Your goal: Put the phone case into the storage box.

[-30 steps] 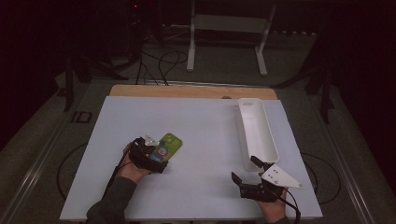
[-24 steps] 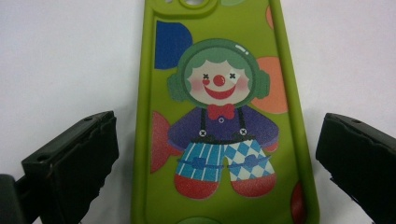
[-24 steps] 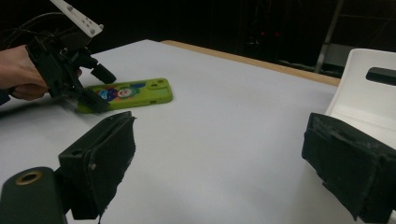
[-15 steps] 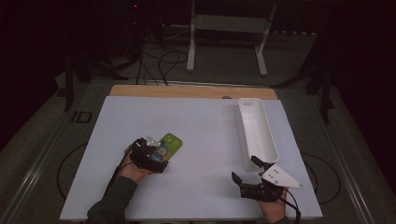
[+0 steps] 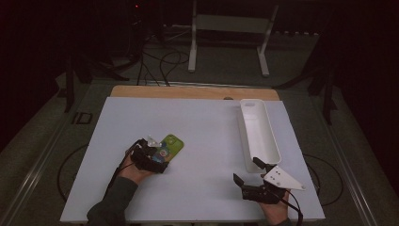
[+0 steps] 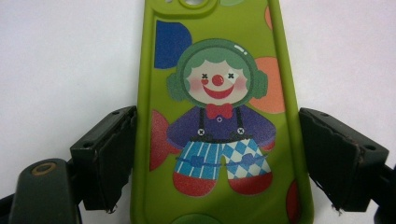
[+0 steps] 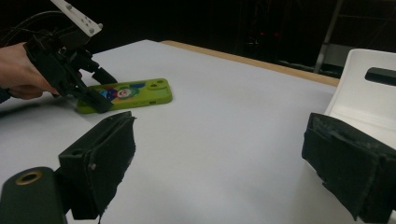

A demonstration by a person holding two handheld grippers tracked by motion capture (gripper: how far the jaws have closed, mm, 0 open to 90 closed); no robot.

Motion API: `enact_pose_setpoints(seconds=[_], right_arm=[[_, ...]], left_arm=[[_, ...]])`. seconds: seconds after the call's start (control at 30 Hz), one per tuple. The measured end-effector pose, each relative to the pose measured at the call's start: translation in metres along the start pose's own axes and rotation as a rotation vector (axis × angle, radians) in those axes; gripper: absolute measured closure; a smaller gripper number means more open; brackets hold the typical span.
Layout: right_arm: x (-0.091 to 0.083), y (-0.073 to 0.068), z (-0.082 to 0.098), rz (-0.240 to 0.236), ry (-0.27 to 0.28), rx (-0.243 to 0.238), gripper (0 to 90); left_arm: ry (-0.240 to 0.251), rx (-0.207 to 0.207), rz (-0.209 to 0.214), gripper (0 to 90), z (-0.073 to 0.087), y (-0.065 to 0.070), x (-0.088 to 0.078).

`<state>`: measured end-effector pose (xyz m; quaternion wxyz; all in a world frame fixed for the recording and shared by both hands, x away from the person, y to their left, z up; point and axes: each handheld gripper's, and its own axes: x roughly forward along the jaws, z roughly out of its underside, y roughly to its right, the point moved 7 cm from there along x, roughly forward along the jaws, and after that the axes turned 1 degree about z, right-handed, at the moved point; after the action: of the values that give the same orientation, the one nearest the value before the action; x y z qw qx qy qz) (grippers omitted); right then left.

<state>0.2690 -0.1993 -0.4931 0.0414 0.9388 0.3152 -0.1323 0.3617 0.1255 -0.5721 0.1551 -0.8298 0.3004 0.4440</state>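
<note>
Change since a second ago: left gripper (image 5: pixel 157 157) jaws have just been closing in on the phone case; hands, case and tray otherwise in the same places.
Task's thing: green rubbery phone case printed with a clown (image 6: pixel 217 116), lying flat, picture side up, on the left half of the white table sheet (image 5: pixel 207 136); camera cut-out end pointing away from the person.
Left gripper: straddling the near end of the case, one black pad (image 6: pixel 109 154) at each long edge; left pad looks right against the edge, right pad with a sliver of white sheet beside it, so not yet pinching, though close.
Meaning for the work: looks like the start of a pick-up; a little more closing should clamp the case by its sides, and the soft edges may flex under the squeeze.
Right gripper (image 5: pixel 248 171): spread wide, nothing between the jaws, resting low near the front right of the sheet, aimed across the table.
White oblong plastic tray (image 5: pixel 273 146): on the right side, just beyond the right gripper, nothing visible inside; well apart from the case.
Beyond the sheet: wooden table edge (image 5: pixel 188 92) at the far side, dark floor with cables behind.
</note>
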Motion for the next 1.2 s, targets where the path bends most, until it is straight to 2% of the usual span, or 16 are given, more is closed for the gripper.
enact_pose_setpoints(seconds=[0.43, 1.2], right_arm=[[0.0, 0.0, 0.0, 0.0, -0.001, 0.0, 9.2], [0.0, 0.001, 0.0, 0.001, 0.0, 0.002, 9.1]], left_arm=[[0.032, 0.027, -0.045, 16.4, -0.004, 0.001, -0.006], [0.119, 0.035, -0.076, 16.3, -0.021, 0.006, -0.024]])
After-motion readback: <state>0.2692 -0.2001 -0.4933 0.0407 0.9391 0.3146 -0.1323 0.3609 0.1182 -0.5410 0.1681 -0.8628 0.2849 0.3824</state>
